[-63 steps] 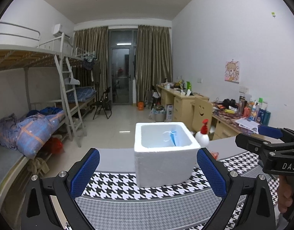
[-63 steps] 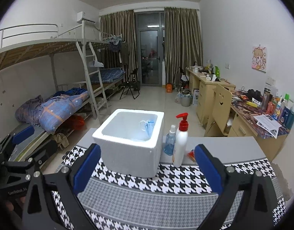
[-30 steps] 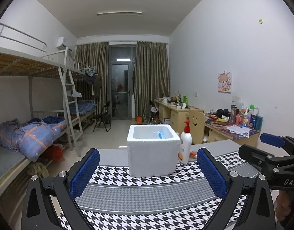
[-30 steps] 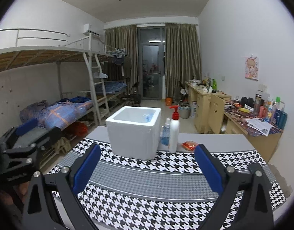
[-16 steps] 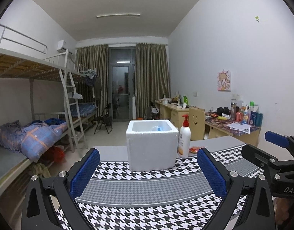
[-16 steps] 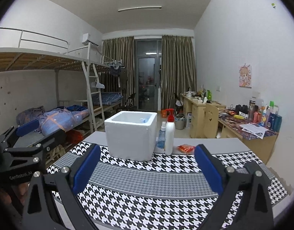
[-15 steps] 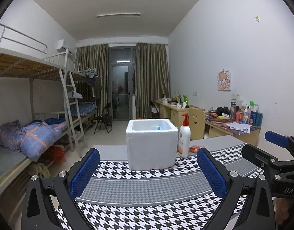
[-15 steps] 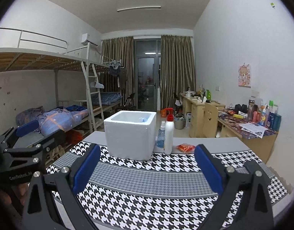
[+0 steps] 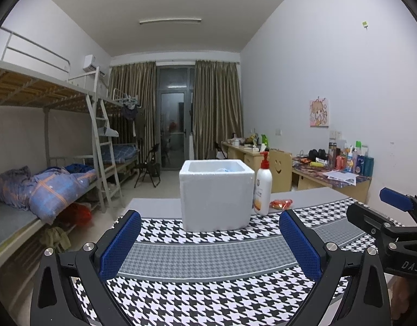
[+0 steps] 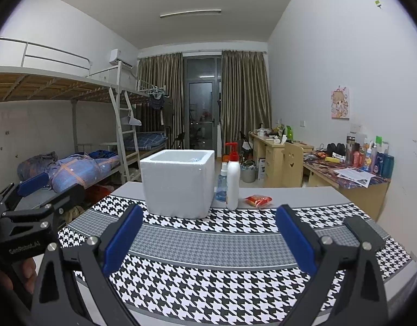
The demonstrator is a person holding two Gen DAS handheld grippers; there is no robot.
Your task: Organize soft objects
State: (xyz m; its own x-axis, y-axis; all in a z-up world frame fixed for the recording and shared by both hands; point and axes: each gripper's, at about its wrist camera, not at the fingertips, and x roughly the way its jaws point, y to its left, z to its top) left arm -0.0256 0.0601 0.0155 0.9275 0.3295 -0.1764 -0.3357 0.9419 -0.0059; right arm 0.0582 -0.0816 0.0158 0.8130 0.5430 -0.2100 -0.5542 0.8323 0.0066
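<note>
A white foam box (image 9: pixel 216 194) (image 10: pixel 178 182) stands at the far side of the table on the houndstooth cloth (image 9: pixel 205 293) (image 10: pixel 216 260). A bit of pale blue soft material (image 9: pixel 224 169) peeks over its rim. My left gripper (image 9: pixel 208 244) is open and empty, held back from the box above the cloth's near part. My right gripper (image 10: pixel 208 241) is likewise open and empty, at about the same distance. Each gripper shows at the edge of the other's view: the right one (image 9: pixel 393 209), the left one (image 10: pixel 29 190).
A white pump bottle (image 9: pixel 262 187) (image 10: pixel 233 179) stands right of the box, with a small blue spray bottle (image 10: pixel 221 183) beside it and an orange-red packet (image 10: pixel 258 200) (image 9: pixel 281 203) further right. Bunk beds (image 9: pixel 45 163) line the left wall, cluttered desks (image 10: pixel 344 174) the right.
Both grippers have drawn back and lowered from above the box; it now looks smaller and is seen from the side. Both stayed open and empty.
</note>
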